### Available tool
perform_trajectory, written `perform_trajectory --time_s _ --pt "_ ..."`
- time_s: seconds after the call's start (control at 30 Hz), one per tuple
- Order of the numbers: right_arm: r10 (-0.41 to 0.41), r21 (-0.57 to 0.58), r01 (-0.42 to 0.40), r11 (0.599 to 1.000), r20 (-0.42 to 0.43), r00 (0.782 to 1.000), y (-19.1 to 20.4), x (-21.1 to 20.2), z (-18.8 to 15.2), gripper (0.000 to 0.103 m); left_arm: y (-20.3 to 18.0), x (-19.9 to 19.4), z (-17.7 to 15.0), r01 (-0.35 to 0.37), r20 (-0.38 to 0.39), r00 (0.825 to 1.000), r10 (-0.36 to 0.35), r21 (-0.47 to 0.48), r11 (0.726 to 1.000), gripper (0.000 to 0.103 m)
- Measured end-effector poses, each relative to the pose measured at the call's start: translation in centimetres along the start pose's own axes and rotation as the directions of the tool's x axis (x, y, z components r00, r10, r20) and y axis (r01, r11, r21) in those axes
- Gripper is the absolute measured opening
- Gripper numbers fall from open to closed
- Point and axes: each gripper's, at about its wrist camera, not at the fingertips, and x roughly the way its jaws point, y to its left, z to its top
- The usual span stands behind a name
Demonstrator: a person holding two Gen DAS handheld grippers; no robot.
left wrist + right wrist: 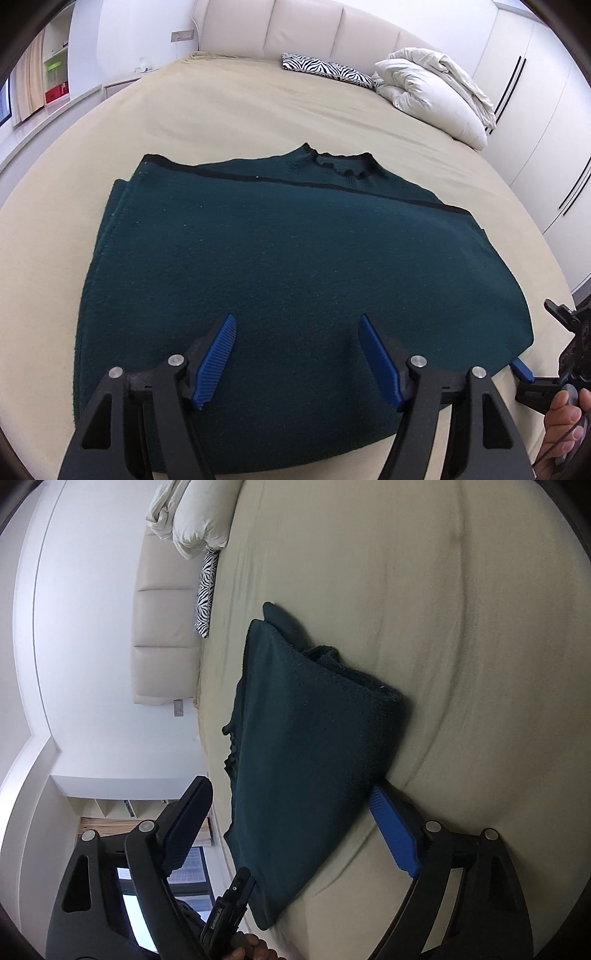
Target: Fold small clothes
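While the dark green sweater lies folded on the beige bed sheet, collar toward the headboard, the left gripper hangs above its near edge with jaws wide apart and nothing between the blue pads. The right gripper is rolled onto its side at the sweater's right edge; its jaws stand wide, one finger under the fabric's edge against the sheet, the other above, and the pads do not press the cloth. In the left wrist view, part of the right gripper and the hand that holds it appear at the lower right corner. Nothing lies on the sweater or between it and either gripper. A zebra-print cushion and a bundled white duvet rest near the padded cream headboard, well apart from the sweater. White wardrobe doors line one side of the room; open shelves and a window stand on the other.
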Motion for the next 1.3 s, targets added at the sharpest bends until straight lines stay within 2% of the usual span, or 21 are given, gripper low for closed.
perform_trajectory --time_s 0.07,0.17,0.3,0.47,0.63,0.73,0.83,0.9,1.03,1.1,1.17,1.23,1.3 --pt "-0.001 -0.001 0.001 1.000 0.007 1.000 0.5 0.4 0.2 0.086 -0.1 0.2 0.1 0.010 -0.001 1.000 -0.010 -0.002 1.000 0.071" --pt "0.006 -0.034 -0.006 0.999 -0.002 1.000 1.8 0.8 0.2 0.079 0.1 0.4 0.2 0.018 -0.004 1.000 -0.018 -0.009 1.000 0.071" --pt "-0.003 -0.051 0.003 0.999 -0.004 1.000 2.6 1.6 0.3 0.079 0.4 0.4 0.4 0.040 0.002 0.999 -0.040 -0.030 0.999 0.071" --pt "0.010 -0.048 -0.008 0.999 0.038 0.999 2.7 2.5 1.2 0.075 0.1 0.2 0.9 0.111 0.025 0.994 -0.110 -0.038 0.993 0.071" --pt "0.038 -0.090 -0.034 0.995 0.036 0.999 4.0 4.6 1.7 0.072 -1.3 1.3 2.0 0.195 0.020 0.981 -0.195 -0.033 0.980 0.070" --pt "0.028 -0.120 -0.023 0.992 0.046 0.999 4.6 5.7 2.2 0.069 -2.0 2.2 2.7 0.220 0.015 0.976 -0.219 -0.031 0.975 0.068" --pt "0.007 -0.122 -0.002 0.993 0.046 0.999 4.3 6.7 3.1 0.061 -2.0 3.4 3.2 0.212 -0.004 0.977 -0.213 -0.043 0.976 0.066" --pt "0.008 -0.097 -0.004 0.995 0.043 0.999 3.7 6.9 3.7 0.047 -1.5 4.1 3.3 0.217 -0.009 0.976 -0.218 -0.060 0.974 0.066" --pt "0.007 -0.062 -0.005 0.998 0.045 0.999 2.7 6.8 4.1 0.030 -1.4 4.6 3.0 0.213 -0.016 0.977 -0.214 -0.043 0.976 0.065" --pt "-0.009 -0.051 0.012 0.999 0.054 0.999 2.3 6.7 4.0 0.016 -1.5 4.7 2.8 0.206 -0.019 0.978 -0.206 -0.028 0.978 0.065" --pt "-0.022 -0.061 0.026 0.998 0.067 0.997 2.3 6.6 3.9 0.013 -1.3 4.8 2.7 0.214 -0.025 0.976 -0.215 -0.032 0.976 0.065" --pt "-0.064 -0.100 0.073 0.992 0.089 0.994 3.2 6.6 3.5 0.012 -0.7 4.9 2.8 0.244 -0.026 0.969 -0.246 -0.062 0.968 0.064" --pt "-0.113 -0.172 0.132 0.976 0.117 0.987 4.7 6.7 3.1 0.012 0.2 5.0 3.0 0.265 -0.027 0.963 -0.269 -0.099 0.959 0.060"
